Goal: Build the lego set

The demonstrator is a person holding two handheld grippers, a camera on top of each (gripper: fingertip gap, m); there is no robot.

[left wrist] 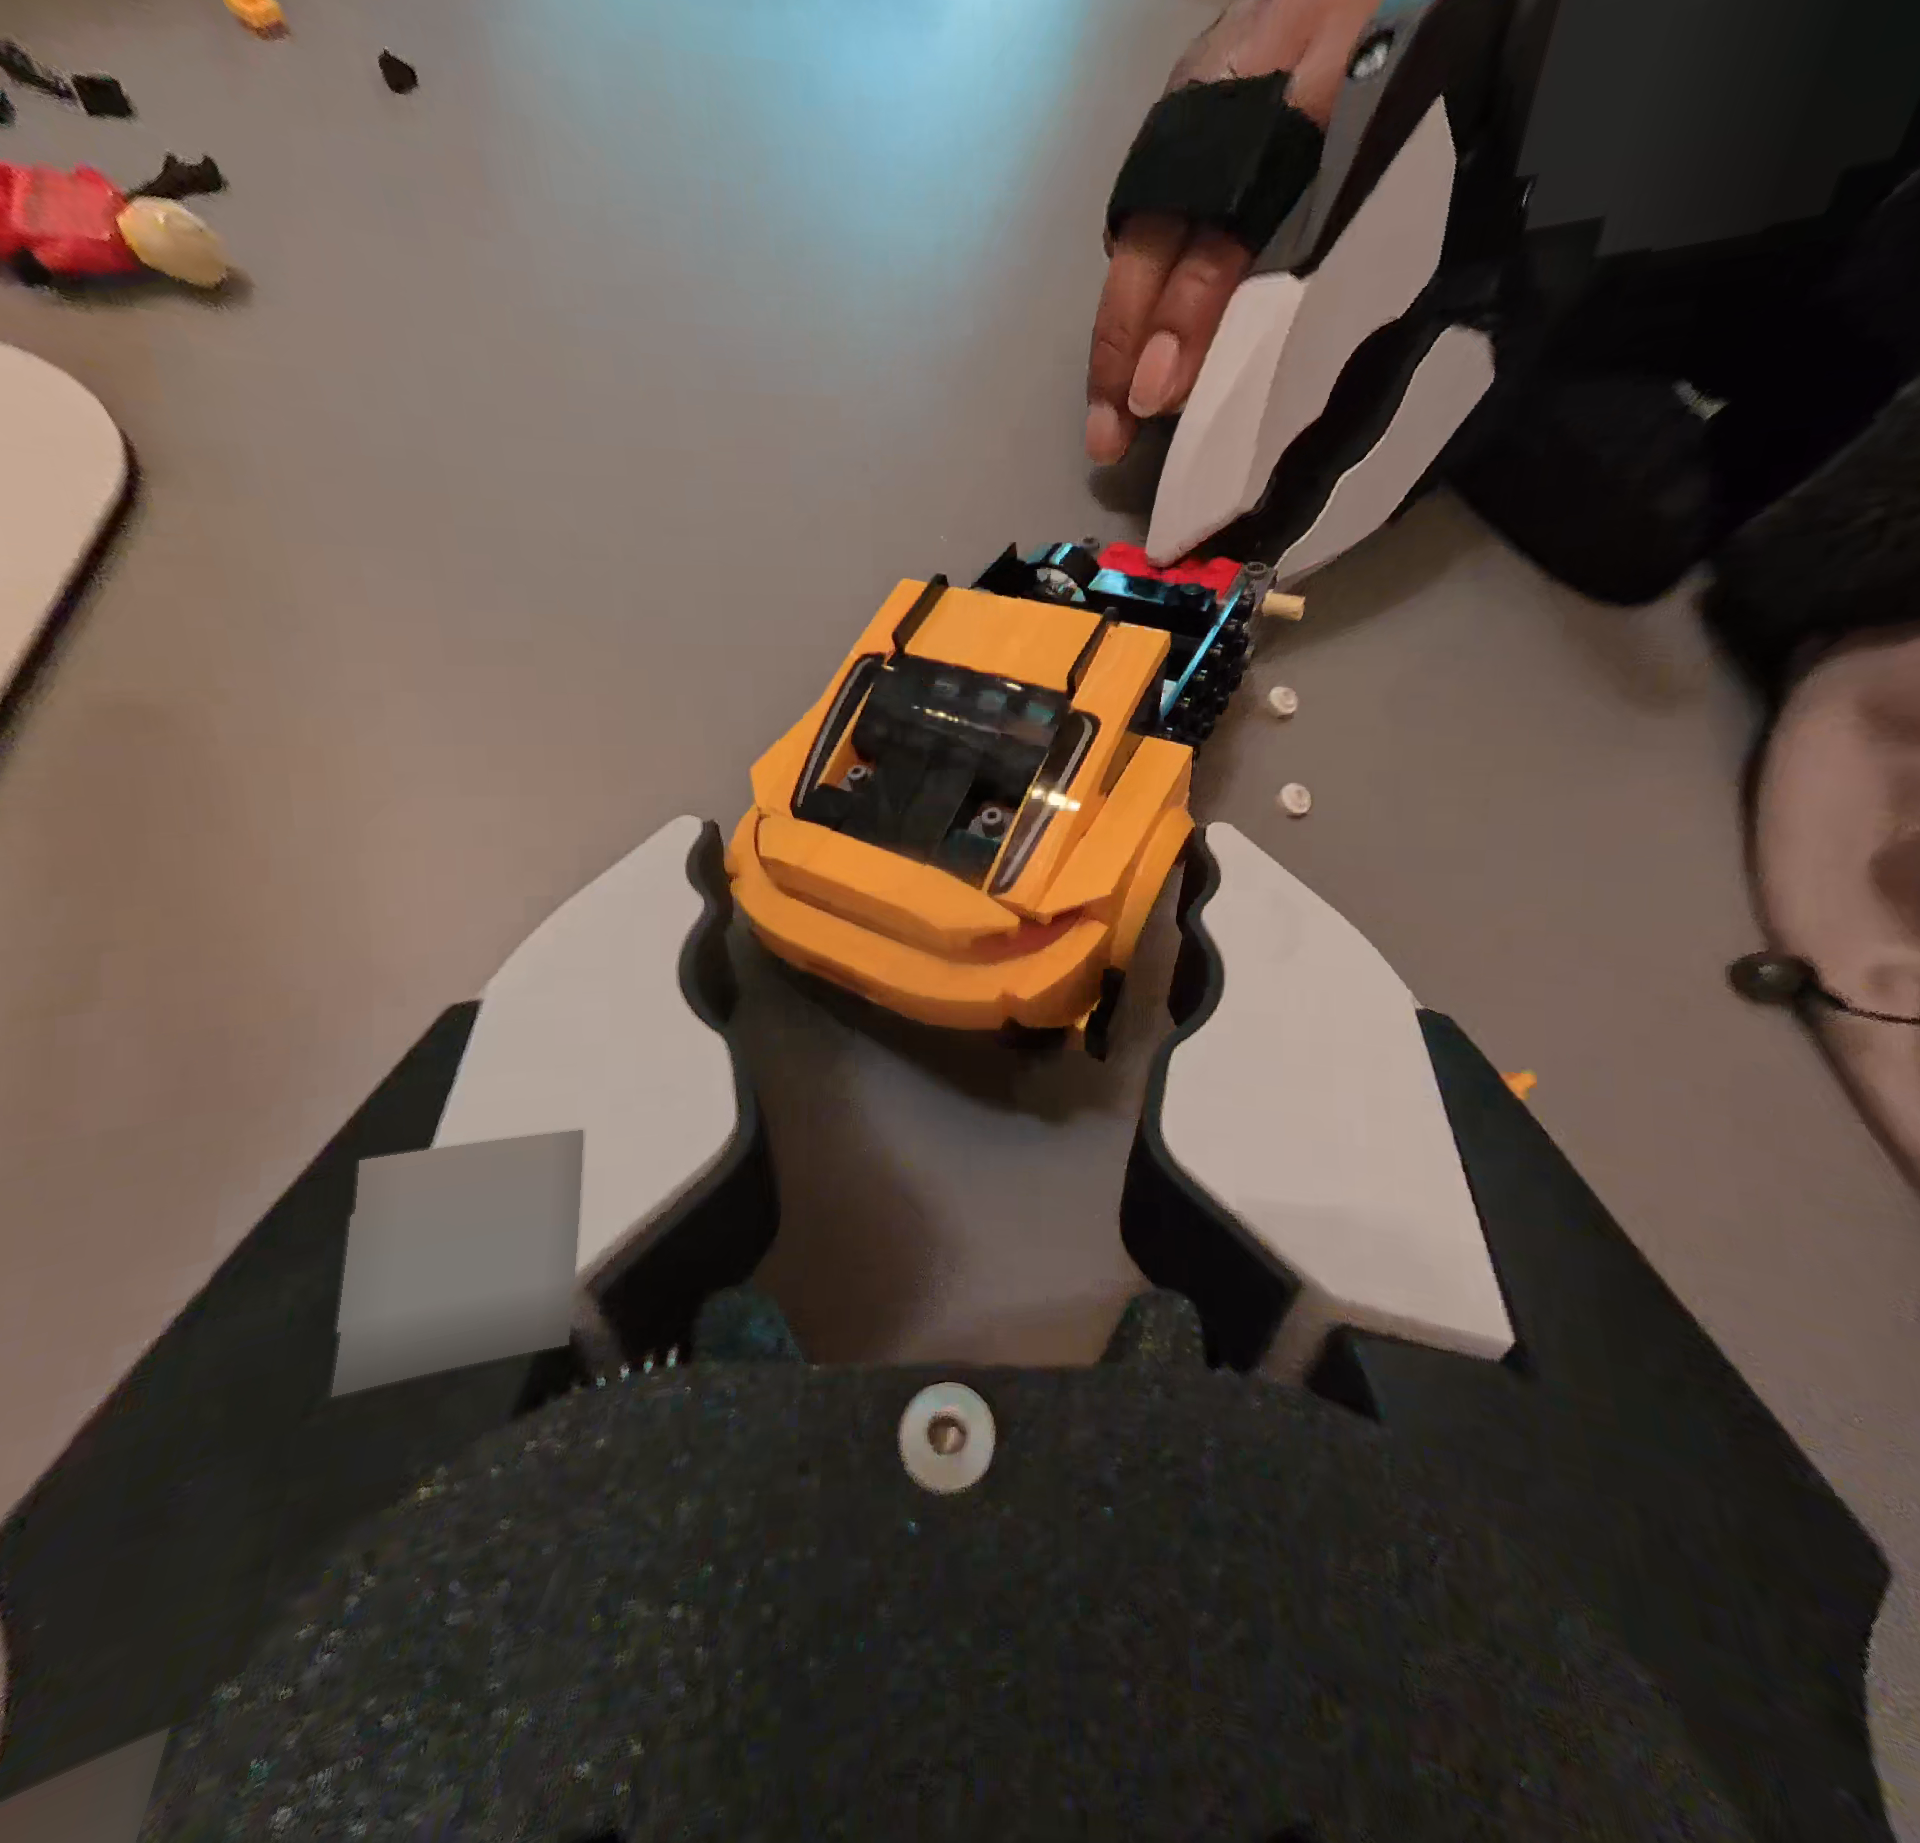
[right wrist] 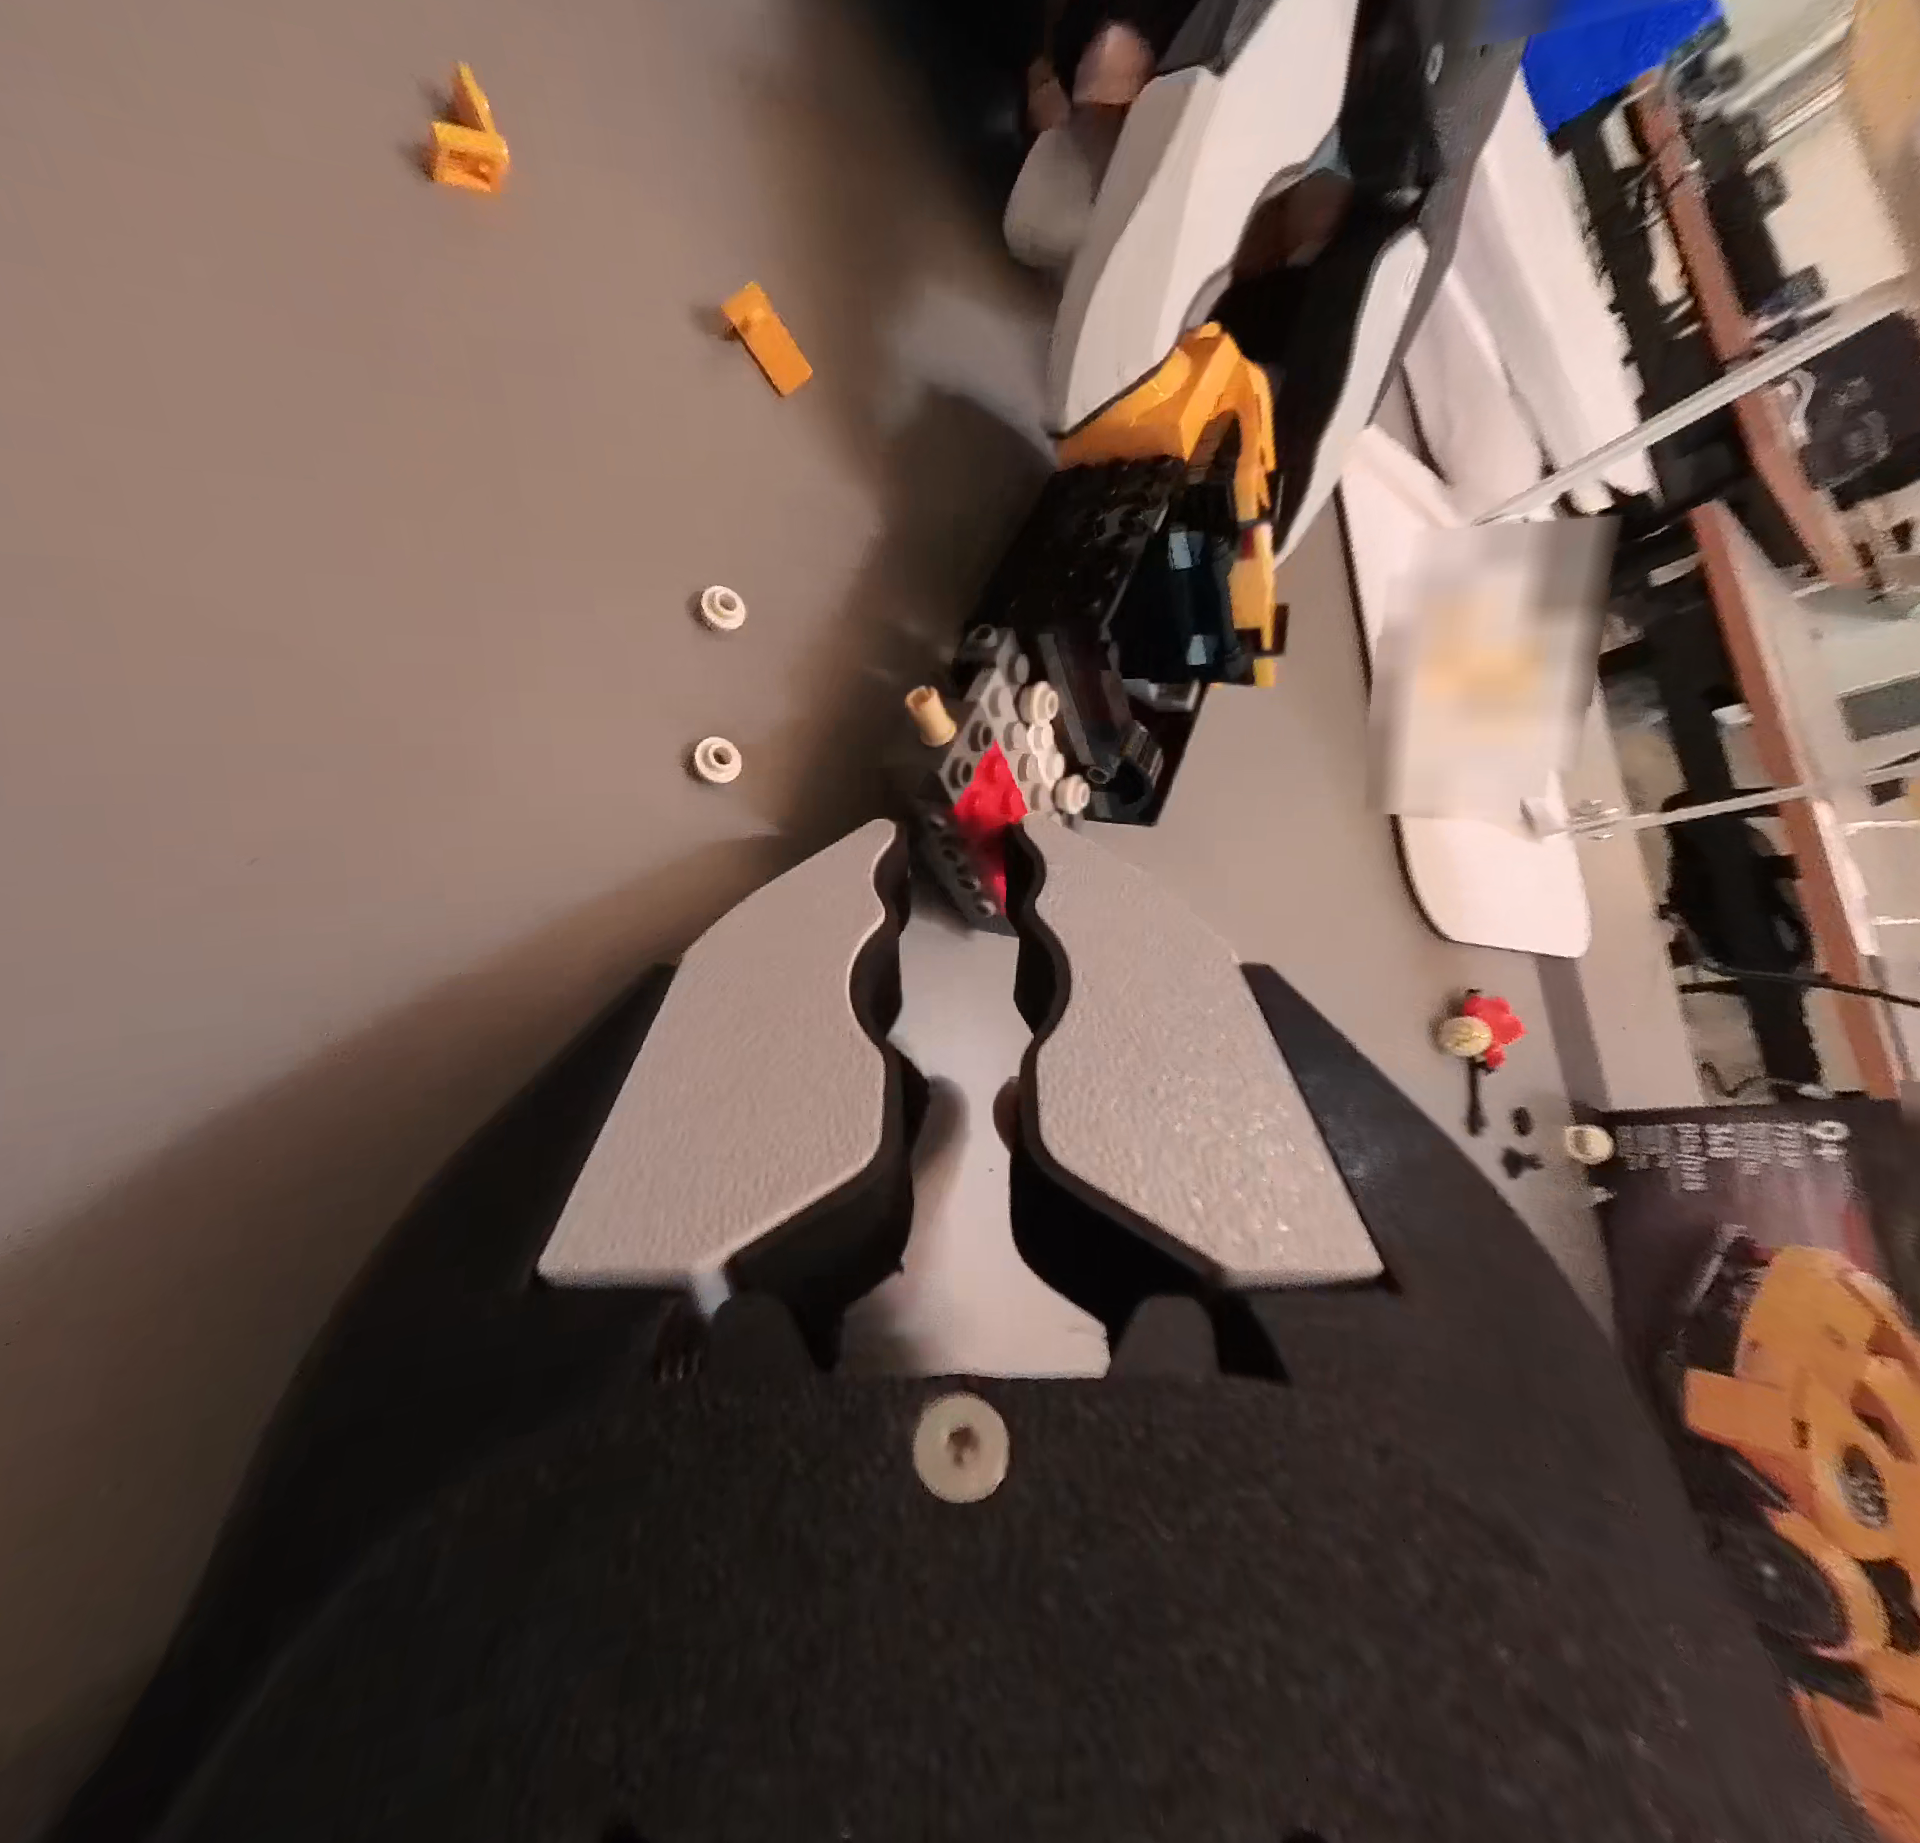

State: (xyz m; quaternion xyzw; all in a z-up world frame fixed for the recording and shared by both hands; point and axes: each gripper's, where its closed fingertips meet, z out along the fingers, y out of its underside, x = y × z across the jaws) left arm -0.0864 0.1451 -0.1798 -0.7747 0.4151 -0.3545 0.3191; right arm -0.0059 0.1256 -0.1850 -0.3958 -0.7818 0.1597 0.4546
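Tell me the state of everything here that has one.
Orange brick-built toy car: upright, rear chassis bare.
Left gripper: jaws wide, straddling the car's nose; contact unclear.
Right gripper: jaws narrow, clamped on the car's rear.
Two small round white studs: lying loose.

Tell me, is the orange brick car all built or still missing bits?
Unfinished. The car has orange bodywork at one end only; the other end is bare black, grey and red bricks.

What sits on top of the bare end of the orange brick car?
On the orange brick car, the bare end carries a red brick on grey studded plates. The right gripper closes around that end, hiding the rest of the brick.
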